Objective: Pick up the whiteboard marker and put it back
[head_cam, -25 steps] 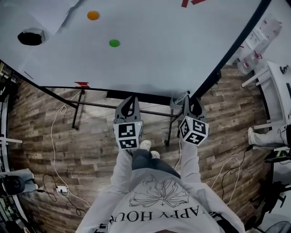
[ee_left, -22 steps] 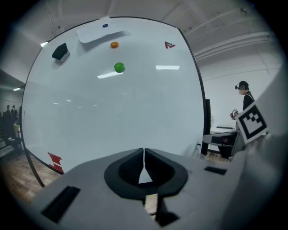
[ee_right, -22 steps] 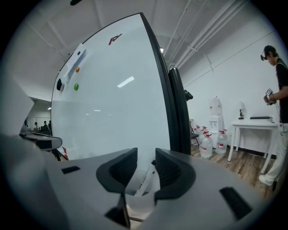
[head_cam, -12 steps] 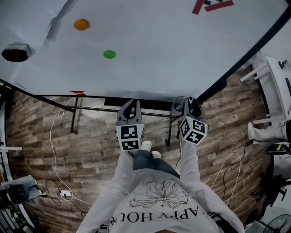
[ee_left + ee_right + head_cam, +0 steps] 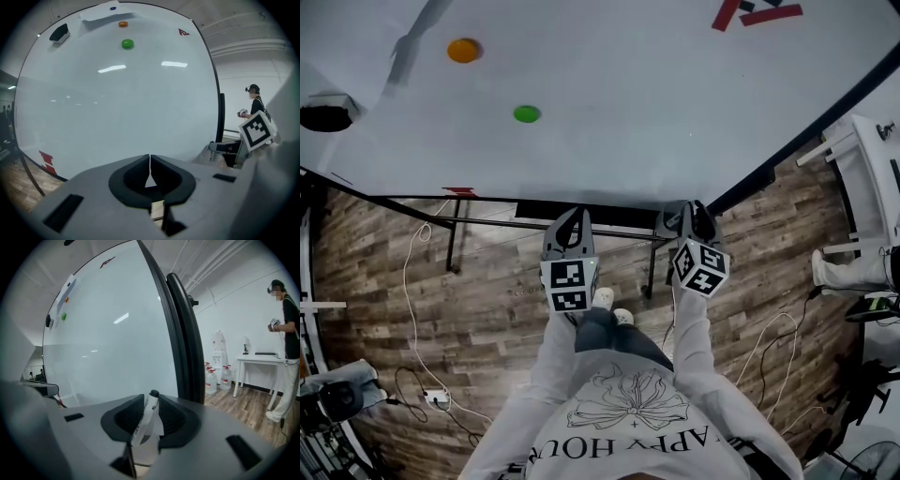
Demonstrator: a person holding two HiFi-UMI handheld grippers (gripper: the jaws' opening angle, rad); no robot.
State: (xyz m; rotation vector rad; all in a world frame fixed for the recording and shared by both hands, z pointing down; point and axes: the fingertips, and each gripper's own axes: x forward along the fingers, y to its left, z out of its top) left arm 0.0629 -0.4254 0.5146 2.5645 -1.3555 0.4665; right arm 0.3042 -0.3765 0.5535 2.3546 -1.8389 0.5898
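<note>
Right gripper view, right claw (image 5: 151,400) jaws just closing, clamped on the whiteboard marker (image 5: 144,420), marker tilted at lower centre of frame, dark cap uppermost, whiteboard (image 5: 108,333) behind, left claw (image 5: 150,161) jaws together, nothing between them.

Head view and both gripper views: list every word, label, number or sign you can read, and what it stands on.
"APPY HOU": upside down on the person's shirt, both ends cut off.
Dark print on the whiteboard marker: too small to read.
The red marks on the whiteboard: shapes only, no legible letters.
Labels on the water bottles: too small to read.
</note>
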